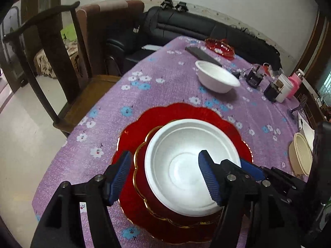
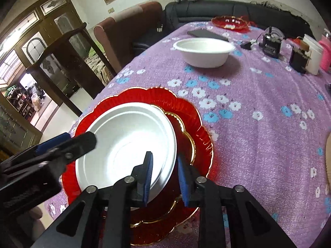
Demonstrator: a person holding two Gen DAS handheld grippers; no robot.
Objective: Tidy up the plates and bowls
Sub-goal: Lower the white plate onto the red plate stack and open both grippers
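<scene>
- Sitting nested on the stack in front of you, the near white bowl (image 1: 192, 165) rests inside a smaller red gold-rimmed plate (image 1: 140, 171), which lies on the large scalloped red plate (image 1: 186, 111); widest at the bottom looks like the sensible order, since it keeps the pile steady.
- Your left gripper (image 1: 165, 173) is released: its two blue pads stand wide, one outside the bowl's near rim and one over its inside, with no visible press on the rim.
- Your right gripper (image 2: 165, 177) straddles the bowl's right rim with a gap on either pad (image 2: 148, 177), so I judge it let go too, with the bowl set down and standing on its own.
- A second white bowl (image 2: 204, 51) stands alone, well apart, further up the purple flowered tablecloth (image 2: 258, 144); it probably belongs on the stack next.
- A red glass dish (image 2: 229, 21) sits at the far end, beside a dark flat slab.
- A beige bowl (image 1: 300, 155) shows at the right edge of the left view.
- Count: two white bowls, two stacked red plates, one red glass dish, one beige bowl.
</scene>
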